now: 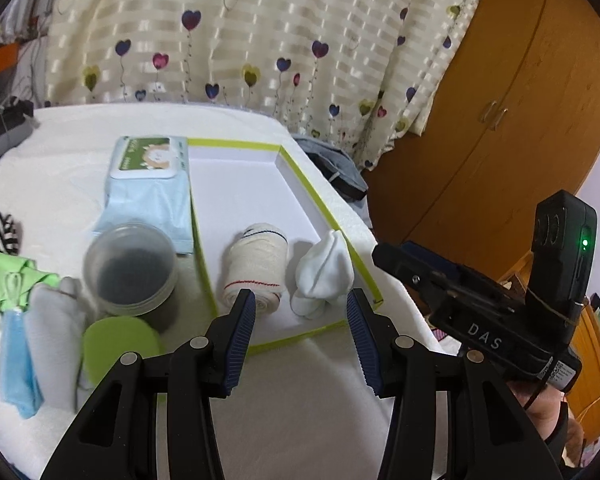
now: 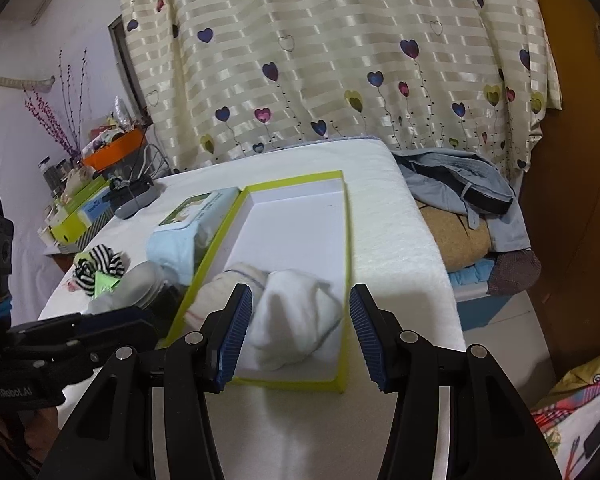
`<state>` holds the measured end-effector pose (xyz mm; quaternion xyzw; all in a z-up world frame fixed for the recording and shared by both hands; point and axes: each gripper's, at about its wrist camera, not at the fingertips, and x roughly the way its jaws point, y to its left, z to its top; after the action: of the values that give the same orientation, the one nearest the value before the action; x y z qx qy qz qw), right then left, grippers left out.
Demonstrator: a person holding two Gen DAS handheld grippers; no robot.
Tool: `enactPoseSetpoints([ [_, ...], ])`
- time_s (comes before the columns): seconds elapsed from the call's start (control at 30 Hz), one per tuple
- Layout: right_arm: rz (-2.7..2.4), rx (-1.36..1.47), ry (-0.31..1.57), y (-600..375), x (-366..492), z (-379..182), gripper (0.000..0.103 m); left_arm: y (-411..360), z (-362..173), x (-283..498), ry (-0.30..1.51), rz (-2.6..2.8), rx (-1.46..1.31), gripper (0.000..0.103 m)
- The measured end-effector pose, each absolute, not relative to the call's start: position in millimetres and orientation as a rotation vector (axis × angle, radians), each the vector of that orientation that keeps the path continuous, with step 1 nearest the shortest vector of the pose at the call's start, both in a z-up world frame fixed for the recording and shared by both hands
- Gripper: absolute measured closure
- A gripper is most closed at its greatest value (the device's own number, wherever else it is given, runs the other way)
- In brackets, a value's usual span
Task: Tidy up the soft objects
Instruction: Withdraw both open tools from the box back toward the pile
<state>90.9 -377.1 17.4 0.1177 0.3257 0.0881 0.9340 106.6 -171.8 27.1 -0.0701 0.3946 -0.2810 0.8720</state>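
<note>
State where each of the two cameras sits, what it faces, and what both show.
Left wrist: on the left gripper, jaws open, facing the green-edged tray with cream sock roll and white sock; right gripper and a hand show.
Right wrist: on the right gripper, open above the white sock; left gripper shows.
Shared: tray, socks, wipes pack, curtain.

Black hand-held gripper [image 1: 301, 304]; ribbed blue pads [image 1: 240, 340].

The right gripper [image 2: 300, 332] hangs with its jaws wide apart above the near end of the green-rimmed tray [image 2: 346, 232]. Inside the tray lies a white sock bundle [image 2: 296, 320], with a cream rolled sock [image 2: 236, 276] just beside it.
</note>
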Motion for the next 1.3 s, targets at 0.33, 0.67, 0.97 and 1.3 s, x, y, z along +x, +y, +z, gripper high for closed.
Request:
enactPoseSetpoints([
  [0.33,0.199,0.244,0.658,-358,47,27,0.051,-158,40,74,0.774,-0.567,-0.125,0.057],
  [0.67,0.237,0.199,0.615,-339,20,49,0.051,-138,55,47,0.733,-0.519,-0.125,0.057],
  [0.97,0.267,0.176,0.614,-321,12,50,0.051,-108,54,31,0.717,-0.461,-0.142,0.057],
  [1.3,0.339,0.144,0.624,-297,7,48,0.051,-65,40,26,0.719,-0.354,-0.181,0.056],
])
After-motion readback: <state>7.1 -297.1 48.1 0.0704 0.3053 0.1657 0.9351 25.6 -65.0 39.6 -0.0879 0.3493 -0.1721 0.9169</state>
